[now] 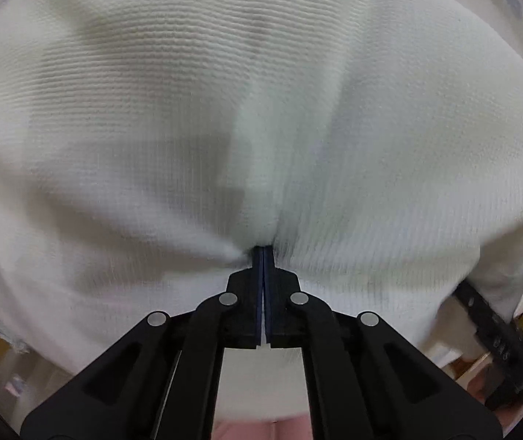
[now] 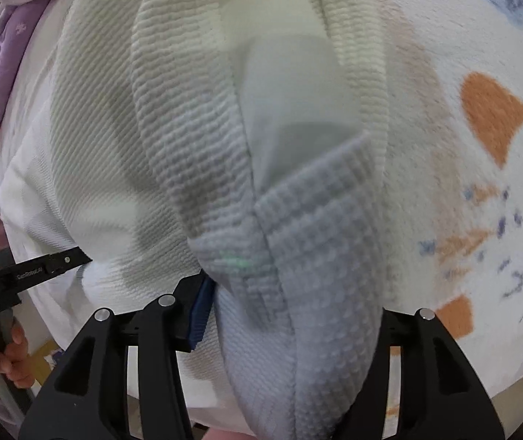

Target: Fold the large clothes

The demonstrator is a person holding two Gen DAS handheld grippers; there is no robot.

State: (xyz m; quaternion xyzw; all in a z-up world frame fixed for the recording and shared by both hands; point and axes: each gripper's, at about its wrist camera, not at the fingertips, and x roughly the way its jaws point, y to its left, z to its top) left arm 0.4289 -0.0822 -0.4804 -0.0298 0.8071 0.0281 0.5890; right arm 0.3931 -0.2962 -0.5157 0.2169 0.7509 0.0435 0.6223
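Mid-fold: my left gripper pinches white knit garment tight; right gripper clamps thick ribbed band, lifting for fold.

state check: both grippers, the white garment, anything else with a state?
Left gripper: shut, pinching the white ribbed knit garment.
Right gripper: clamped on a thick bunched fold of the garment.
White ribbed knit garment: lifted, draped, bunched, not yet folded flat.
Patterned fleece blanket with orange and blue shapes: spread out behind the garment.
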